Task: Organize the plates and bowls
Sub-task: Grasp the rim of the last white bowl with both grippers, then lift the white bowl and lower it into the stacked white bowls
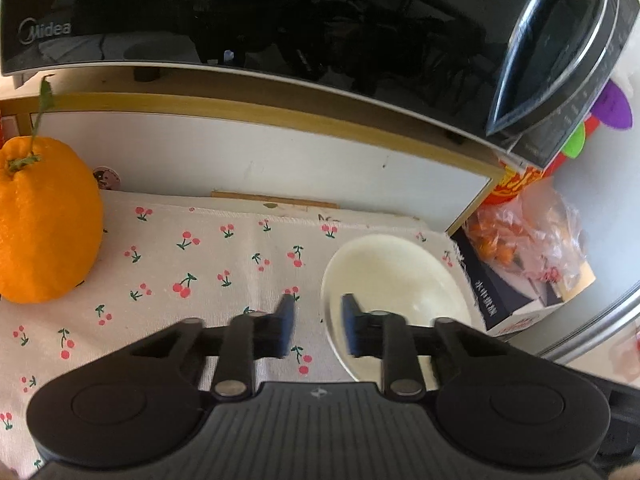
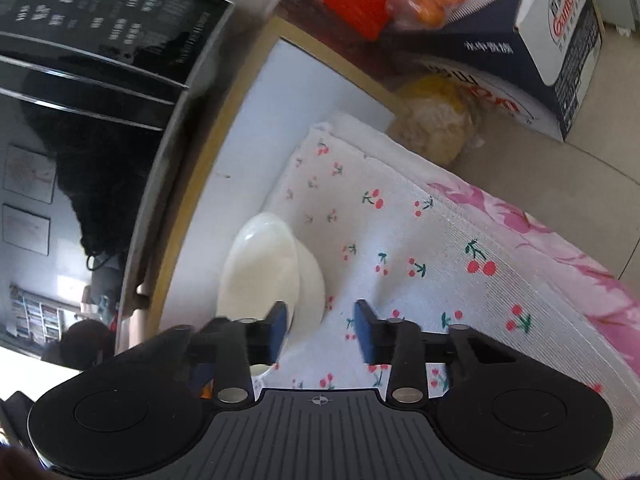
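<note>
White bowl [image 1: 394, 280]'s rim sits between the left gripper [image 1: 318, 330]'s jaws (unclamped).

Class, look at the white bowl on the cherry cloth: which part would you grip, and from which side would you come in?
Grip the rim of the bowl, on the near side facing the left tongs. It sits upright and open, so its thin wall fits between two fingers, one inside and one outside. The far side is probably poorer: a box crowds it there.

Home kitchen: Midea microwave [image 1: 240, 20], cherry-print tablecloth [image 1: 200, 272].
</note>
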Demonstrator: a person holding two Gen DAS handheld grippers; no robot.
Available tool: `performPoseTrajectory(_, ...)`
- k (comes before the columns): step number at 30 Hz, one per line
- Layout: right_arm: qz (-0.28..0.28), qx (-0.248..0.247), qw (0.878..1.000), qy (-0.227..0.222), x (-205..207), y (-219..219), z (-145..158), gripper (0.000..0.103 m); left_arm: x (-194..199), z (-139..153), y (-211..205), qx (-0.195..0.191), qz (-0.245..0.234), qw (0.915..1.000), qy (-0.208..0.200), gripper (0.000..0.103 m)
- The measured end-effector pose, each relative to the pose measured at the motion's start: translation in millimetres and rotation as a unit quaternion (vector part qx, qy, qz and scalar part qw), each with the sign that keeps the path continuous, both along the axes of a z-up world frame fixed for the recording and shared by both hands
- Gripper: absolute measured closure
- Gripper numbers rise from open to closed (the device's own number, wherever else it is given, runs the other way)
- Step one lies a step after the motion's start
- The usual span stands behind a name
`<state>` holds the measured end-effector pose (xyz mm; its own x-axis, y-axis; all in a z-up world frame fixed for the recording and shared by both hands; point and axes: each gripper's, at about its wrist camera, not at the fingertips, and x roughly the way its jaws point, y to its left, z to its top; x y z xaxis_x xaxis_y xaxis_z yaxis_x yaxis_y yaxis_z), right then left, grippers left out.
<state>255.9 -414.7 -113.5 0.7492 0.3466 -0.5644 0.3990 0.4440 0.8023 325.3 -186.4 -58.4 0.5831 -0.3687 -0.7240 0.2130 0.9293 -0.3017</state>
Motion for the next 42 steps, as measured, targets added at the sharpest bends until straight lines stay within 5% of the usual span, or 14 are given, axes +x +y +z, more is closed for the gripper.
performPoseTrajectory(2,-0.001,0.018,1.000,-0.011,1,-1,-5,0.088,0,-1,0,-0.001,-0.004,1.0000,0.000,0.092)
performPoseTrajectory(5,0.001,0.021,1.000,-0.023,1,-1,-5,0.093,-2,0,-1,0.004,-0.008,1.0000,-0.002,0.097)
performPoseTrajectory(42,0.011,0.007,0.999,-0.031,-107,-7,76,0.094,-113,69,10,0.002,-0.042,0.9987,-0.030,0.097)
